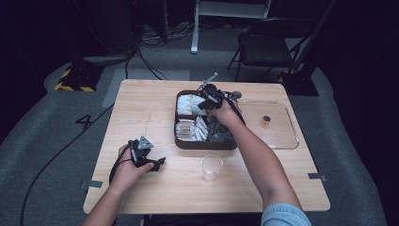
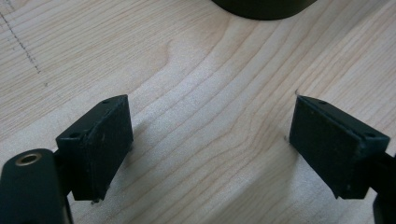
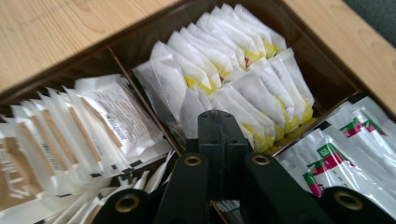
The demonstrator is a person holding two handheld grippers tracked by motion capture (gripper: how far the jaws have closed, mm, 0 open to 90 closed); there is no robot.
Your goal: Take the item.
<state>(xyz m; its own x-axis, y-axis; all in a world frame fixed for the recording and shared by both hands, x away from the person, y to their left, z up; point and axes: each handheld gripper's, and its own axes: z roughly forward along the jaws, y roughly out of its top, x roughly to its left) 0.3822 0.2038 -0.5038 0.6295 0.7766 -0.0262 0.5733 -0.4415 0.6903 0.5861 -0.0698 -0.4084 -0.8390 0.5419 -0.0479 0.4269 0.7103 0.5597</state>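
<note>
right gripper over brown tray | left gripper near cup; jaws perhaps open

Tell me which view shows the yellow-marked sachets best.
The right gripper view: the yellow-marked sachets stand packed upright in one compartment of the brown box, just beyond the right gripper. The high view shows them small and pale. The left gripper view faces bare table.

We are seeing bare table lying open toward nine o'clock; box, cup and tray are crowding three o'clock.
</note>
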